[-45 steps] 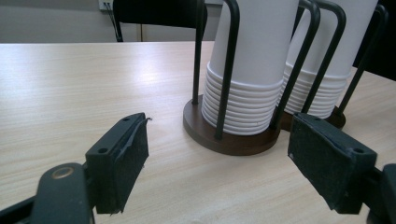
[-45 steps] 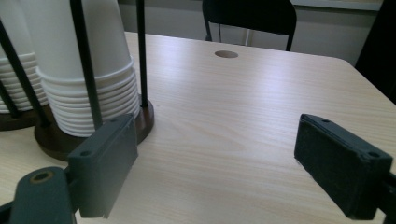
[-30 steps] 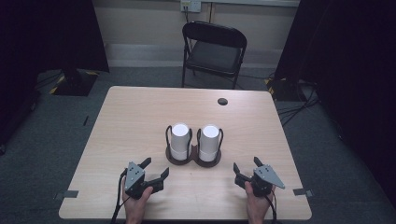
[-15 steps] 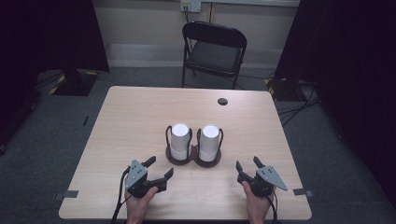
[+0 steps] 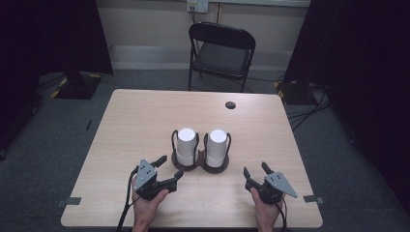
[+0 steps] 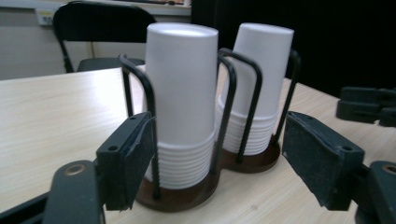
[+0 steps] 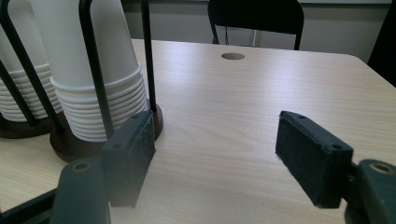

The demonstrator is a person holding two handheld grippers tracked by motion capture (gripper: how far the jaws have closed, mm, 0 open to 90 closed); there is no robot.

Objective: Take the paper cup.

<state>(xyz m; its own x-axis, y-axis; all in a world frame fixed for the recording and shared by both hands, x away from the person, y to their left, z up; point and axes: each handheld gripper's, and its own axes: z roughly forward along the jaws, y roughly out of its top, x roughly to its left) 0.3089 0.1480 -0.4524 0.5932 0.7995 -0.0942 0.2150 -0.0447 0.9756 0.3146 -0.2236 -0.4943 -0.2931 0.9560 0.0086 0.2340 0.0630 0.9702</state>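
Two stacks of upside-down white paper cups, the left stack (image 5: 186, 142) and the right stack (image 5: 217, 145), stand in a black wire holder with a dark wooden base (image 5: 199, 168) at the table's middle. My left gripper (image 5: 170, 166) hovers just in front and left of the holder. It points at the left stack (image 6: 182, 93). Its jaws have just been closing, and nothing is between the pads (image 6: 135, 154). My right gripper (image 5: 255, 169) is open to the right of the holder, well short of the right stack (image 7: 107, 56), jaws slightly narrowed, nothing between them.
The light wooden table (image 5: 145, 121) has a round cable hole (image 5: 230, 105) at the back right. A black folding chair (image 5: 222, 53) stands beyond the far edge. Dark curtains hang at both sides. The other gripper (image 6: 369, 105) shows at the right of the left gripper view.
My left gripper has lifted a little and edged toward the holder, and its jaws look narrower. The right gripper has stayed where it was.
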